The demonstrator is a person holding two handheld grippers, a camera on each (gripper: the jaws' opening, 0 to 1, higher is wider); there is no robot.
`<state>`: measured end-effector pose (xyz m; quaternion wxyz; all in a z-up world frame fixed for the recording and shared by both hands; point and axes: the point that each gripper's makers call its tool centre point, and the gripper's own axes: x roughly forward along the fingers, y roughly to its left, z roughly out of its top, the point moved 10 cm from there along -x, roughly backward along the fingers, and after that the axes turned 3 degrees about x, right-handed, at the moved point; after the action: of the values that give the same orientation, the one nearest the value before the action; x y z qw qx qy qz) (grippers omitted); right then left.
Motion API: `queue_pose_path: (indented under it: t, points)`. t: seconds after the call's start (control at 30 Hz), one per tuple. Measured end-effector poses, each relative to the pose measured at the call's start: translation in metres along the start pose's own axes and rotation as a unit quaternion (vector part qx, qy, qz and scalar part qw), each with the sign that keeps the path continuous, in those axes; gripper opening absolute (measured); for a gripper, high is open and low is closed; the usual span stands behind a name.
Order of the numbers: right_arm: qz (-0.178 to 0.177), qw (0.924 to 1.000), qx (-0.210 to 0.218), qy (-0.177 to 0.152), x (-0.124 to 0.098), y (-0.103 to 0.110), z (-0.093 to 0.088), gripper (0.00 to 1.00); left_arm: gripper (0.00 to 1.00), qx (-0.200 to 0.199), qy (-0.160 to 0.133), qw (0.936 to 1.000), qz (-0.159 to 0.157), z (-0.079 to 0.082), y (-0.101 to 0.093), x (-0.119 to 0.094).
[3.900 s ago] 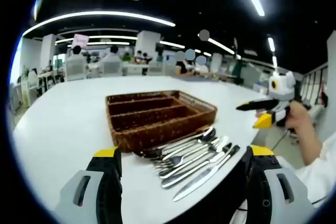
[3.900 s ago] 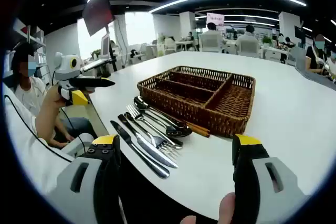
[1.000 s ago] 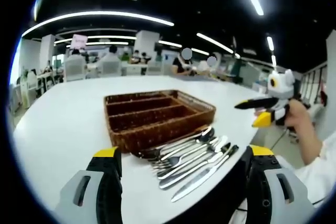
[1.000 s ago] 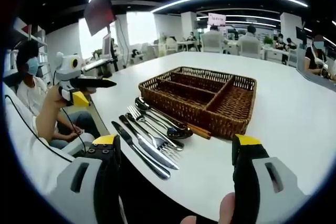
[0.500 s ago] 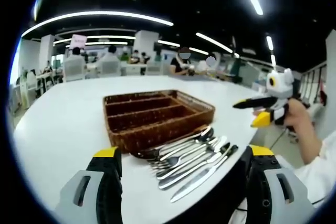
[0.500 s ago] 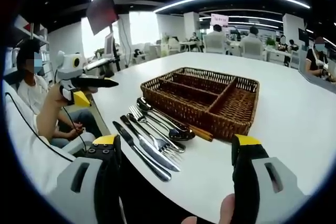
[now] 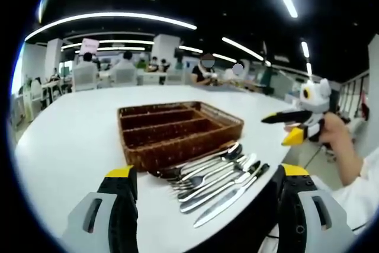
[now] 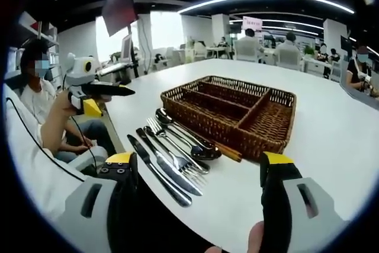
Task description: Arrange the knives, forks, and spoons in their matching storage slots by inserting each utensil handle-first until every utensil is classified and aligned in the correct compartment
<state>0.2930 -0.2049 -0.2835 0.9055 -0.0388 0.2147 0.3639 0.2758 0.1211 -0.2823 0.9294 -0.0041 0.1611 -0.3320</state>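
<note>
Spreading wide, jaws of left gripper (image 7: 201,176) and right gripper (image 8: 198,161) stand apart with nothing between them, yellow tips raised over near edge of white table (image 7: 71,128). Seen also from across: left gripper as a small white body with a yellow and a black jaw at left of right gripper view, held in a hand (image 8: 56,119); right gripper likewise at right of left gripper view.

Lying just beyond the jaws, well short of any touch: a row of steel utensils (image 7: 213,179) side by side on the table, shiny, slim, handles toward the near edge. Counting outward from the basket: spoons (image 8: 186,137) with bowls near the wicker, then forks (image 8: 172,152), then knives (image 8: 157,167) nearest the table edge. One brown-handled piece (image 8: 228,152) resting against the basket's foot; kind cannot be told.

Sitting behind the row: brown wicker basket (image 8: 278,96), rectangular, split into long narrow slots plus one crosswise compartment, all without utensils.

Hanging far back in the office: a pink sign (image 8: 251,23), writing too small to read.
</note>
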Motion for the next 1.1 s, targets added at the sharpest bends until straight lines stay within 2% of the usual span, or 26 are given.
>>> queue_pose_path:
  t: [0.6,1.1]
  points:
    - [0.028,0.9991,-0.031,0.003,0.013,0.002,0.005,0.78,0.97,-0.003,0.004,1.0,-0.006,-0.006,-0.001,0.002]
    - [0.047,0.9978,-0.046,0.009,0.023,0.003,0.011,0.74,0.93,-0.007,0.005,0.9999,-0.009,-0.008,0.001,0.002]
